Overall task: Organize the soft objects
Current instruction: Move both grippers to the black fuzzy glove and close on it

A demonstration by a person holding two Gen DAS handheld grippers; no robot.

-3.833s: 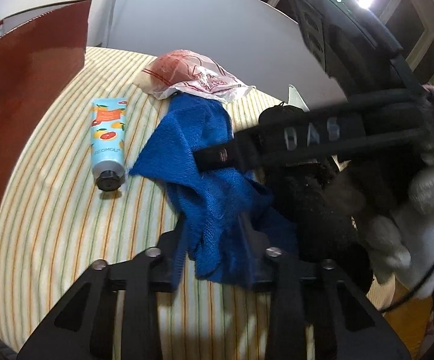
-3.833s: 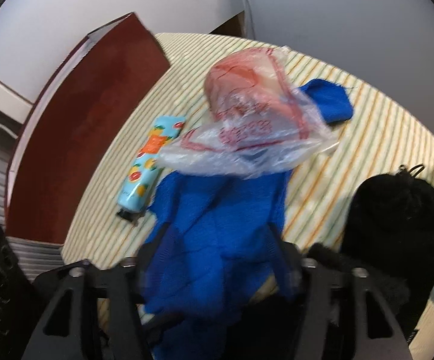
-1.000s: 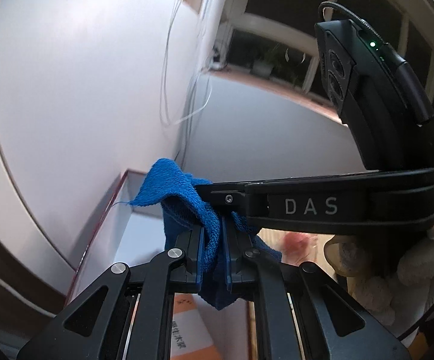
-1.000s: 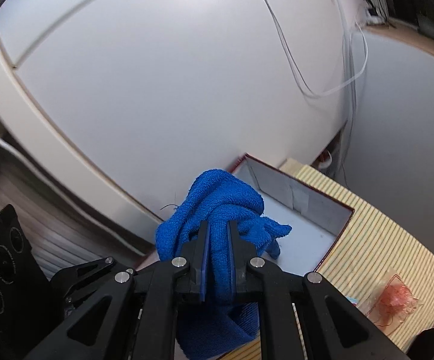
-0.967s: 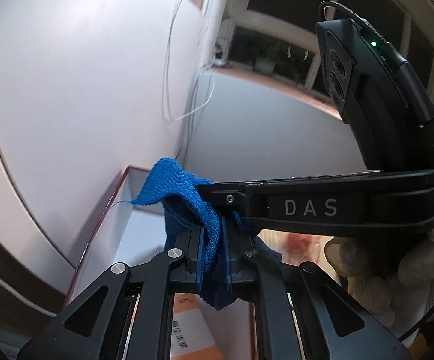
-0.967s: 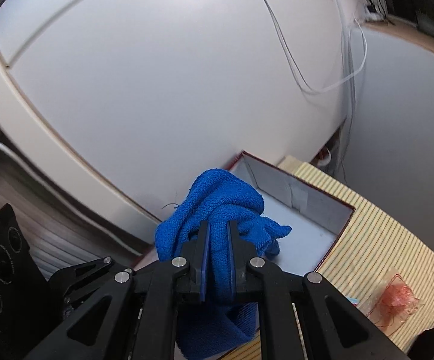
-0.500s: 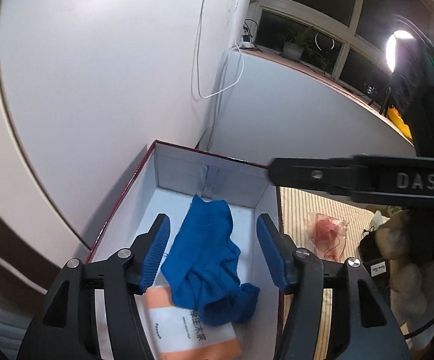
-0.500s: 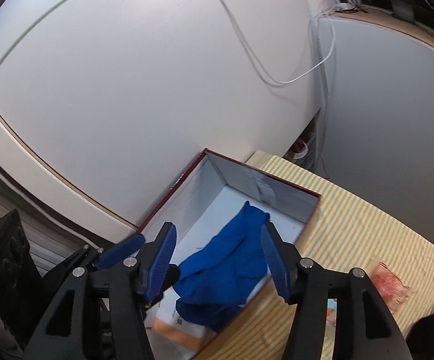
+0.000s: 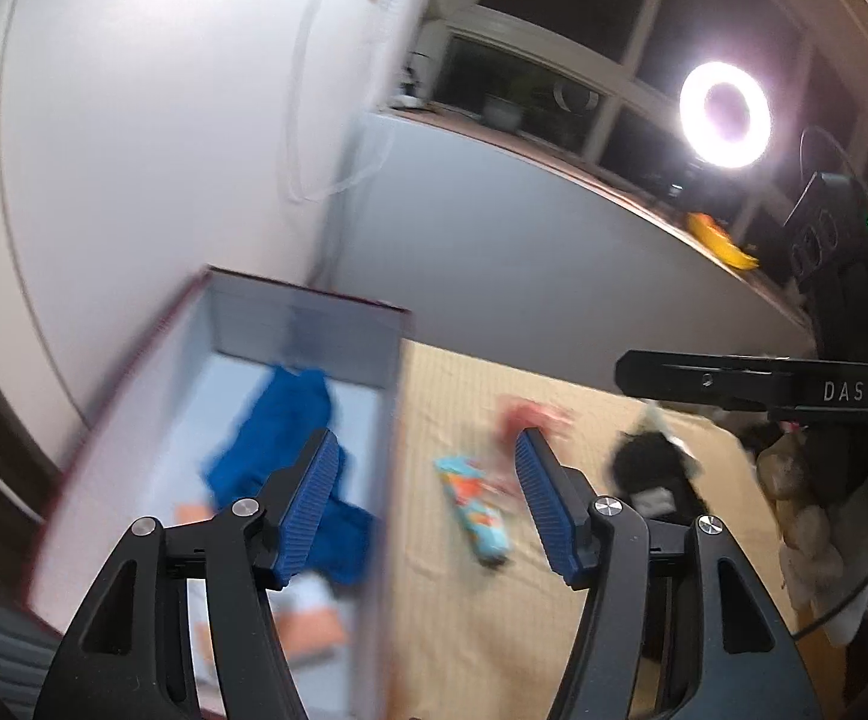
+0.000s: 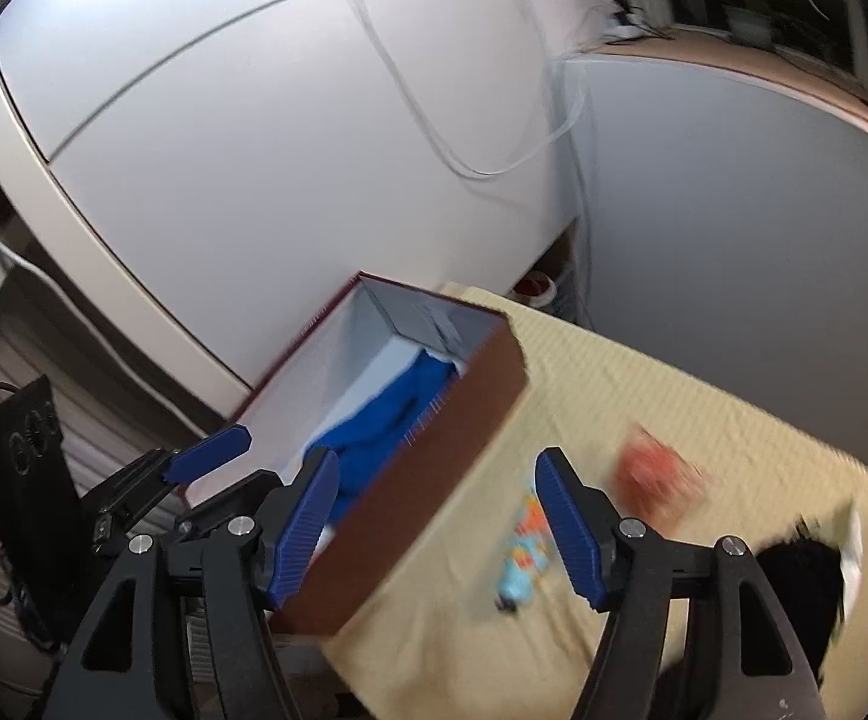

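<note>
Your left gripper (image 9: 422,498) is released, your right gripper (image 10: 434,516) still opening, both empty; blue towel (image 9: 284,438) inside the box (image 10: 434,462), tube (image 9: 476,516) on open tablecloth (image 9: 464,630) right of it

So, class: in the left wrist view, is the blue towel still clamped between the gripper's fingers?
No, the blue towel lies inside the box, and nothing sits between the left gripper fingers.

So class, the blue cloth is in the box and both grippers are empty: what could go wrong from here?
1. The right gripper hangs over the box wall and could knock it.
2. The tube and the pink bag lie close together, so one grab may snag both.
</note>
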